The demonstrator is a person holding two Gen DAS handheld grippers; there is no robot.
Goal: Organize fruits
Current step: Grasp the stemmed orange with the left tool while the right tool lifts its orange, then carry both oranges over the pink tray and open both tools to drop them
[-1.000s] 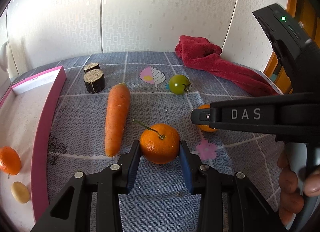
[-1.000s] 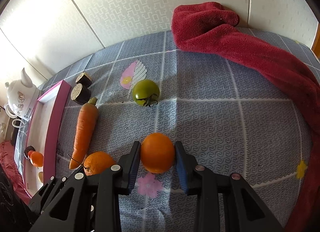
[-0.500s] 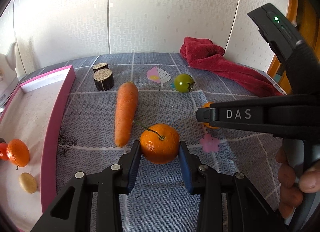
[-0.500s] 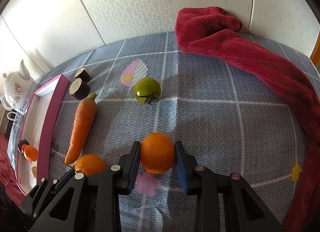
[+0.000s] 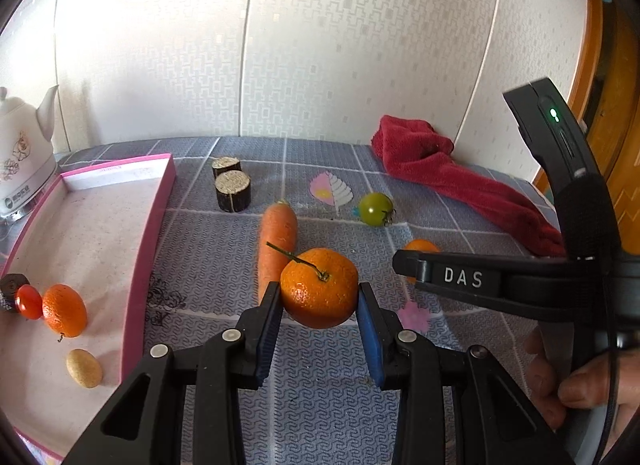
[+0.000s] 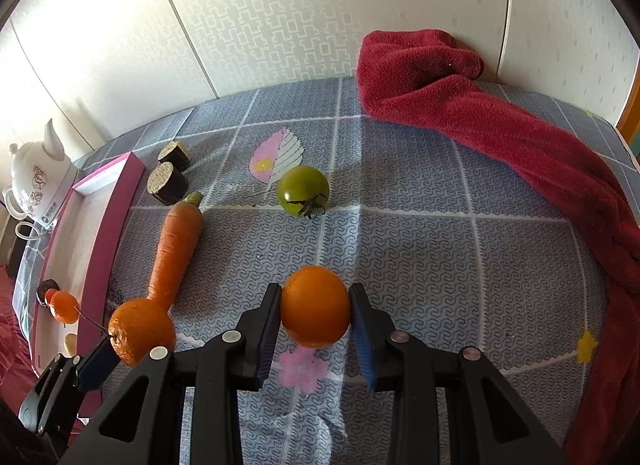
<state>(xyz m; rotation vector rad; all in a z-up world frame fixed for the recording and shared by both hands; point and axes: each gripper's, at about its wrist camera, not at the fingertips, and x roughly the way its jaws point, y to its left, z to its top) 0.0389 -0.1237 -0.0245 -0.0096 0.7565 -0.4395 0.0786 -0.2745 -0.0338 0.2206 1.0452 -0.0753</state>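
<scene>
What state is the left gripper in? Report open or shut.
Shut on the stemmed mandarin: both pads of the left gripper press its sides, and it appears lifted off the cloth.

Teapot (image 5: 20,161) edge-cropped; carrot (image 5: 276,245) partly hidden

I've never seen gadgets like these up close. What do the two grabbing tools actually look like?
Both are matte black plastic. The left gripper and right gripper each have two angular fingers with blue pads and silver rivets. The right one carries white "DAS" lettering, a green indicator light, and a thin black cable near the person's bare hand.
</scene>
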